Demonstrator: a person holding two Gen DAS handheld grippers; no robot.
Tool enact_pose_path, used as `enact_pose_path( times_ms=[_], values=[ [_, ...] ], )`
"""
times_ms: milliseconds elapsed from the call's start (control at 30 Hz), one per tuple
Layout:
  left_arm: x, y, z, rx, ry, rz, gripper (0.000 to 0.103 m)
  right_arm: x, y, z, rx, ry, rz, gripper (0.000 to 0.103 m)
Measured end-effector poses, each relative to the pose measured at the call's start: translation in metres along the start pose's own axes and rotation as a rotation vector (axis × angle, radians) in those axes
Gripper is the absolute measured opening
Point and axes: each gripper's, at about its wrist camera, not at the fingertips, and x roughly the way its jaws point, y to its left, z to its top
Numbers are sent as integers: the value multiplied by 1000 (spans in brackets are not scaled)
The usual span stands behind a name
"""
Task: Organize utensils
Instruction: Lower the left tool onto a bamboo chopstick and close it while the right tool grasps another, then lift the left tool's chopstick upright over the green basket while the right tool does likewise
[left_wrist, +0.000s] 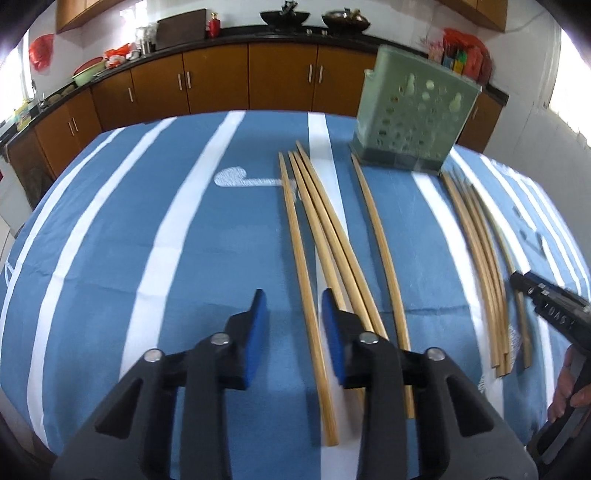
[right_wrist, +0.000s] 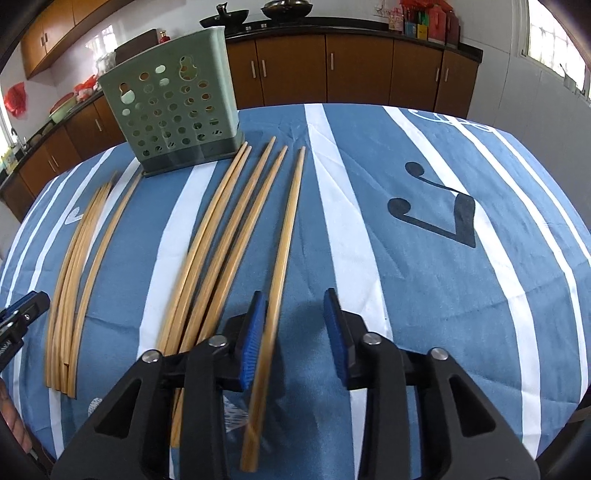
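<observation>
Kitchen table, striped cloth (left_wrist: 147, 240) | left gripper (left_wrist: 291, 332) spread, chopstick (left_wrist: 306, 288) between fingers | right gripper (right_wrist: 295, 332) spread, chopstick (right_wrist: 284, 251) beside left finger

Table (left_wrist: 147, 240): chopsticks (left_wrist: 332, 229), green holder (left_wrist: 413, 110)

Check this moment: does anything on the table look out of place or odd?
Nothing damaged or spilled. The chopsticks lie loose on the blue striped tablecloth in two fanned groups, none inside the green perforated holder, which stands upright beyond them.
</observation>
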Motion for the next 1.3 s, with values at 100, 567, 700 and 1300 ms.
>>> enact_pose_path(
  times_ms=[100, 567, 700, 1300],
  values=[
    [9, -3, -2, 12, 29, 4, 17, 3, -4, 2, 1, -7, -4, 16],
    [42, 16, 42, 13, 0, 60, 8, 36, -25, 48, 46, -13, 11, 8],
    [42, 23, 44, -8, 1, 23, 11, 39, -27, 54, 52, -7, 32, 8],
    [22, 24, 20, -15, -13, 6, 8, 13, -24, 32, 23, -34, 64, 8]
  ],
)
